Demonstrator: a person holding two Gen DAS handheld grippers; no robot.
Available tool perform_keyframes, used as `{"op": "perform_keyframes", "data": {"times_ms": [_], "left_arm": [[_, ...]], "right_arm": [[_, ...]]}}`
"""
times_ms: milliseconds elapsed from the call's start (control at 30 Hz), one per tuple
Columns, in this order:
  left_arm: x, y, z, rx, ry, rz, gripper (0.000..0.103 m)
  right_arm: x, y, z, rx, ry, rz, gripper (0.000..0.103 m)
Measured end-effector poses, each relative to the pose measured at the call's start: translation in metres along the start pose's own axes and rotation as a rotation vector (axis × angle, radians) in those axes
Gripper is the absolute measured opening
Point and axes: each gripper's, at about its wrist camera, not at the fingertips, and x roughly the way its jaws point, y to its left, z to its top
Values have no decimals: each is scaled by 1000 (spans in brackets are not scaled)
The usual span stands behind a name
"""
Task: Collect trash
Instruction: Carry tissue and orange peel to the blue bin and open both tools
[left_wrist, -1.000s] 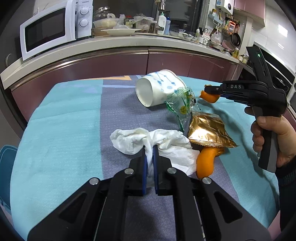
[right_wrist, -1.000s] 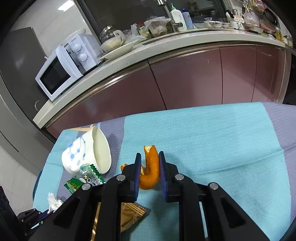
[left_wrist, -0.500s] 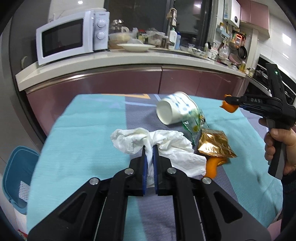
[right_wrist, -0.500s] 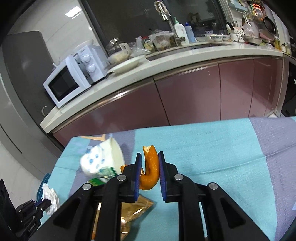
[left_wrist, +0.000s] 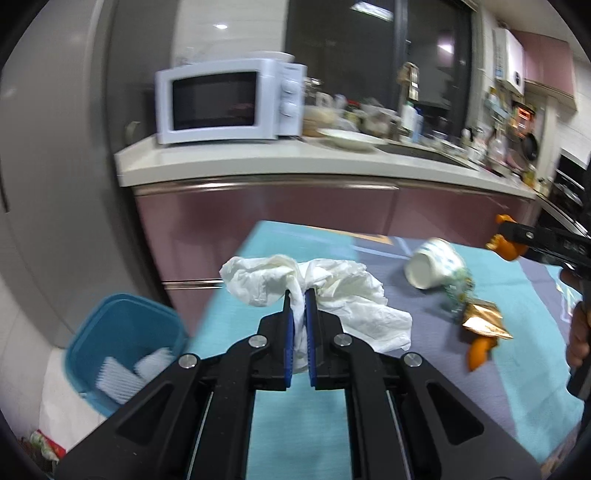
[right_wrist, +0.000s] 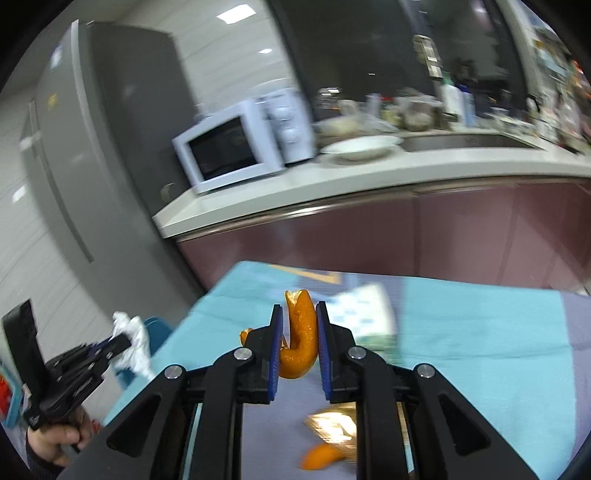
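Above a teal and grey tablecloth (left_wrist: 236, 332) in a home kitchen, the left gripper (left_wrist: 299, 295) is clamped tight on a crumpled white paper towel (left_wrist: 343, 291), which hangs clear of the cloth at the centre of the left wrist view; at 8 o'clock, on the floor beside the table, stands a blue bin (left_wrist: 122, 332) with white scraps inside. The right gripper (right_wrist: 299, 325) pinches a curled strip of orange peel (right_wrist: 301, 339) between its blue pads (right_wrist: 277, 343), jaws nearly closed, and holds it up over the cloth. Left on the table, toward 3 o'clock from the towel, are a gold foil wrapper (left_wrist: 484, 321) lying over a second piece of orange peel (left_wrist: 478, 350), a green-printed clear wrapper (left_wrist: 458, 291) just beyond it, and a tipped paper cup with blue dots (left_wrist: 432, 262). Farther back, at 11 o'clock, a white microwave (left_wrist: 225, 103) and a white plate (left_wrist: 351, 138) sit on the pale countertop (left_wrist: 258, 162) above maroon cabinets (left_wrist: 295, 206)
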Motion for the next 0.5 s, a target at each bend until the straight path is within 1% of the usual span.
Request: {"op": "perform_keyframes", "data": {"times_ms": [100,300,500], "left_arm": [[-15,32,3,-23,-22,67,6],[-44,94,7,-73,-59,174,6],[-64,148,8,-108,-78,262,6]], "right_arm": [[9,40,1,-58,11,58,16],[33,115,4,-150,36,170,16],[67,185,10,-221,74,273,16]]}}
